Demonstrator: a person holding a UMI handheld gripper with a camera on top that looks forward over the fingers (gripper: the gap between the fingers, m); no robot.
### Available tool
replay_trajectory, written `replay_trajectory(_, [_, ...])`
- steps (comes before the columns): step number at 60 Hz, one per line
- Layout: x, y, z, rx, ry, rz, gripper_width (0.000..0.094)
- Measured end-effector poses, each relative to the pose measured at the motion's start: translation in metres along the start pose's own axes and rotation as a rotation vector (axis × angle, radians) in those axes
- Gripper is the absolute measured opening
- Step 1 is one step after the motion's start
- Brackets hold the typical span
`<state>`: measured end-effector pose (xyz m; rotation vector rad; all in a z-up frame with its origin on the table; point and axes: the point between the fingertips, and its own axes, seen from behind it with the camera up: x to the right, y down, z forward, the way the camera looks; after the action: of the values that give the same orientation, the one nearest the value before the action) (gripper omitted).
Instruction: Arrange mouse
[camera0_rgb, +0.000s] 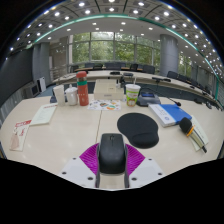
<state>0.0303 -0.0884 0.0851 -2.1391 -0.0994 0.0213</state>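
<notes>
A black computer mouse (112, 151) sits between my gripper's (112, 160) two fingers, with the purple pads (88, 157) pressed against both of its sides. The gripper is shut on the mouse and holds it just above the pale table (60, 125). A round black mouse pad (138, 125) lies on the table just ahead of the fingers and a little to the right. The mouse's underside is hidden.
Beyond the fingers stand a red bottle (83, 90), white cups (70, 95) and a green-white cup (133, 94). A blue book (172, 112) and papers lie to the right, a booklet (22, 132) to the left. Office chairs and windows fill the back.
</notes>
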Motion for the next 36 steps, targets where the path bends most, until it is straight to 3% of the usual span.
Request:
replay_trajectory(10, [0.040, -0.118, 0.040, 0.144, -0.010, 0.024, 0.0322])
replay_trajectory(16, [0.072, -0.146, 0.093, 0.144, 0.009, 0.009, 0.0321])
replay_trajectory(36, [0.116, -0.076, 0.226, -0.036, 0.008, -0.019, 0.0325])
